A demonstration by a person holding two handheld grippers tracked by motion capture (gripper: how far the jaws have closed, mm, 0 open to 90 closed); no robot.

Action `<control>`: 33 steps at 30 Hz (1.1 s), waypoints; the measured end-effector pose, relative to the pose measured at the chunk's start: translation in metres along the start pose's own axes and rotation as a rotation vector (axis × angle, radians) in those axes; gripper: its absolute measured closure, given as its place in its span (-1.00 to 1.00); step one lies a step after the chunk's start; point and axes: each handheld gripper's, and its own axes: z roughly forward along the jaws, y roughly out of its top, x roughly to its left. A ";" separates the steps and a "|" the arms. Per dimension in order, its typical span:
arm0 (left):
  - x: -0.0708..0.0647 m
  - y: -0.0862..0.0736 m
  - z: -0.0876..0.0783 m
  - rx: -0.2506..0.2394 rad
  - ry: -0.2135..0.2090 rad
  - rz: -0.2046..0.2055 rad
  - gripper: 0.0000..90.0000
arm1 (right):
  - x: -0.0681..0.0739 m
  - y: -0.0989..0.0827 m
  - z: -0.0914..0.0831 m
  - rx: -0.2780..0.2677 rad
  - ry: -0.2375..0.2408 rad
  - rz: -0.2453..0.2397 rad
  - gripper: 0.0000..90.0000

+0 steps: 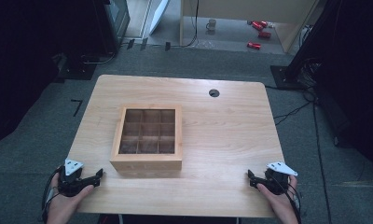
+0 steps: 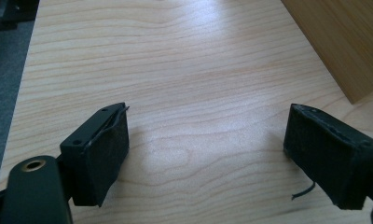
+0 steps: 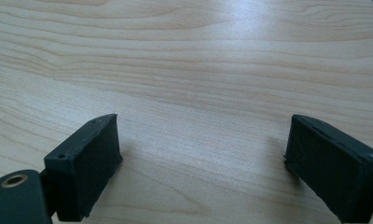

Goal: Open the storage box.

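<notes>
Surface [image 1: 222, 140]: pale wood top with rounded corners and a round cable hole [image 1: 214, 93] toward 1 o'clock. Box [image 1: 148, 135]: wooden, square, lying just left of centre, its window lid showing a three-by-three grid of compartments; contents cannot be told. Left hand-held gripper [image 1: 98, 176]: at 7 o'clock by the near edge, held in a hand, jaws spread wide over bare wood with nothing between them, the box corner [image 2: 343, 46] close ahead. Right hand-held gripper [image 1: 251, 179]: at 5 o'clock, jaws likewise wide and empty, well apart from the box.
</notes>
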 end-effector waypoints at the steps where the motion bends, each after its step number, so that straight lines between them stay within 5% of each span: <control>1: 0.000 0.001 0.000 0.005 -0.001 -0.004 -0.67 | 0.000 0.000 0.000 0.001 0.000 0.001 -0.79; 5: -0.003 0.004 -0.006 -0.018 -0.060 -0.001 -0.66 | 0.000 0.001 0.001 0.001 -0.001 -0.002 -0.80; 13: -0.024 0.015 -0.024 -0.092 -0.245 0.004 -0.64 | 0.000 0.001 0.001 0.001 0.002 -0.004 -0.80; 18: -0.035 0.019 -0.027 -0.118 -0.285 0.003 -0.50 | 0.001 0.001 0.002 0.002 0.005 -0.007 -0.79; 25: -0.045 0.026 -0.025 -0.140 -0.302 0.006 -0.42 | 0.004 0.003 0.001 -0.007 0.004 -0.022 -0.70; 33: -0.053 0.028 -0.021 -0.142 -0.310 0.034 -0.11 | 0.017 0.011 -0.005 -0.043 0.027 -0.012 -0.69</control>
